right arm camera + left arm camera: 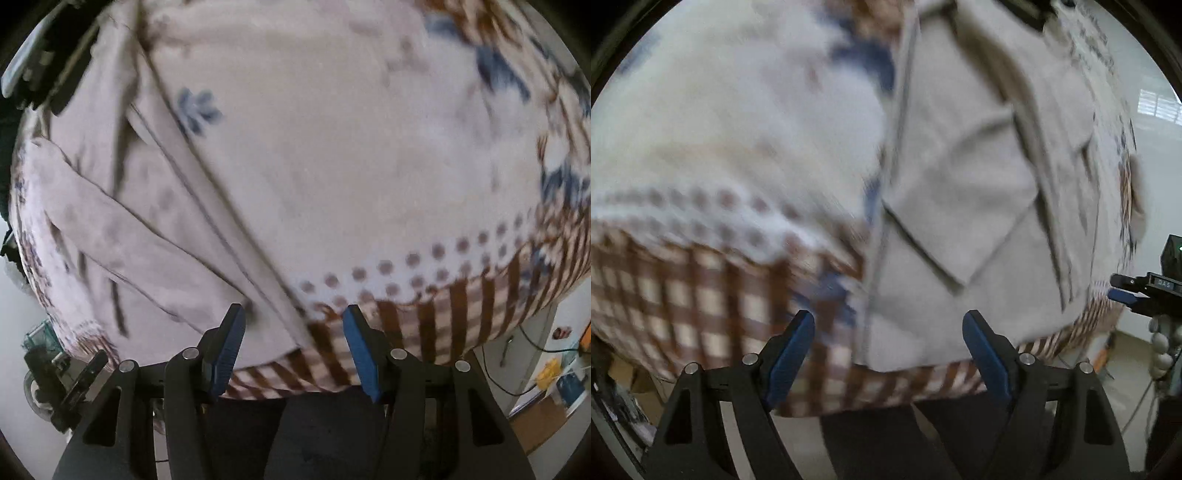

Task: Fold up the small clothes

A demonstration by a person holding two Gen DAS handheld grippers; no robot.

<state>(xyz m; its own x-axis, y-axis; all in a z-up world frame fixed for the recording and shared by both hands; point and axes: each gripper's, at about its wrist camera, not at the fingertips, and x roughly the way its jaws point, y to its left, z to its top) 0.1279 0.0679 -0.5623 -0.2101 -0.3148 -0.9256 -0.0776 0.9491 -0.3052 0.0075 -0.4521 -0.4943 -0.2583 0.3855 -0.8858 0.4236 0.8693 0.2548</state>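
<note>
Pale garment point(960, 184) lies flat on patterned bench cloth point(683, 295), near edge. Left gripper point(888, 354), right gripper point(293, 345): jaws wide, empty, poised to pinch hem.

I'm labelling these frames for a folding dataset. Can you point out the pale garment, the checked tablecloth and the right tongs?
pale garment point(960, 206): left wrist view, its flat middle panel.
checked tablecloth point(683, 295): left wrist view, brown-checked border.
right tongs point(293, 347): right wrist view, midway between open fingertips.
</note>
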